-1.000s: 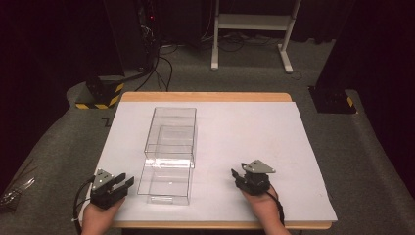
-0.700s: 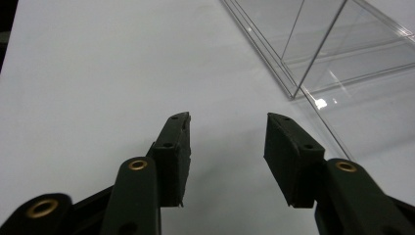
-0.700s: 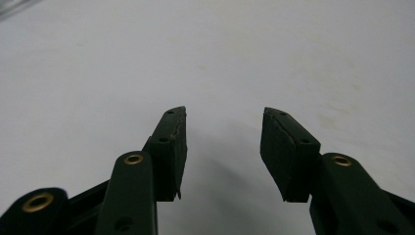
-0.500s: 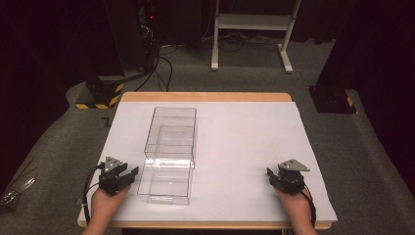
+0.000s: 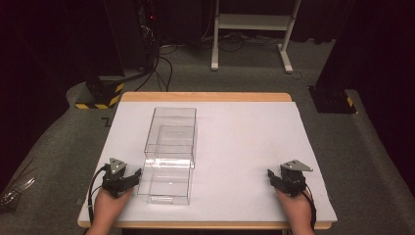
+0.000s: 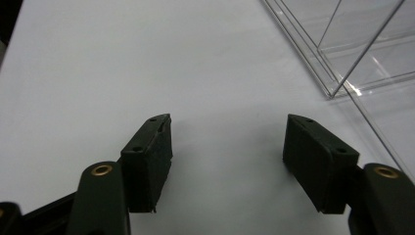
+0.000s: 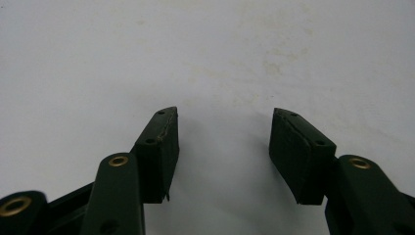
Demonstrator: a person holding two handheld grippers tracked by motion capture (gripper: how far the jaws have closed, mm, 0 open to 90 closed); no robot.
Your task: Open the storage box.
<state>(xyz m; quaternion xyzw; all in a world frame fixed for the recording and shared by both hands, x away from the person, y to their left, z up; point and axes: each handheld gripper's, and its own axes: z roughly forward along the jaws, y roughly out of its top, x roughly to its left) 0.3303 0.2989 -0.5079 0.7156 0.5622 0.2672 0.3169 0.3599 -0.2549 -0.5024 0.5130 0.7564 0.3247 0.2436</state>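
you were at the approach step: your left gripper [image 5: 128,179] sat at 7 o'clock on the desk [image 5: 244,142], jaws released and holding nothing, just beside the near clear box [image 5: 165,183], while your right gripper [image 5: 280,179] rested well apart at 4 o'clock, jaws also spread over bare desk. the near clear box and the far clear box [image 5: 171,132] lay end to end left of centre, both apparently empty. i judged the next move called for swinging the left jaws toward 3 o'clock to straddle the near wall.

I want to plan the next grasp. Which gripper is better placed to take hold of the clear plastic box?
Left. The left gripper sits open right beside the clear box, whose edge shows in its own view. The right gripper, also open, sits far across the white table.
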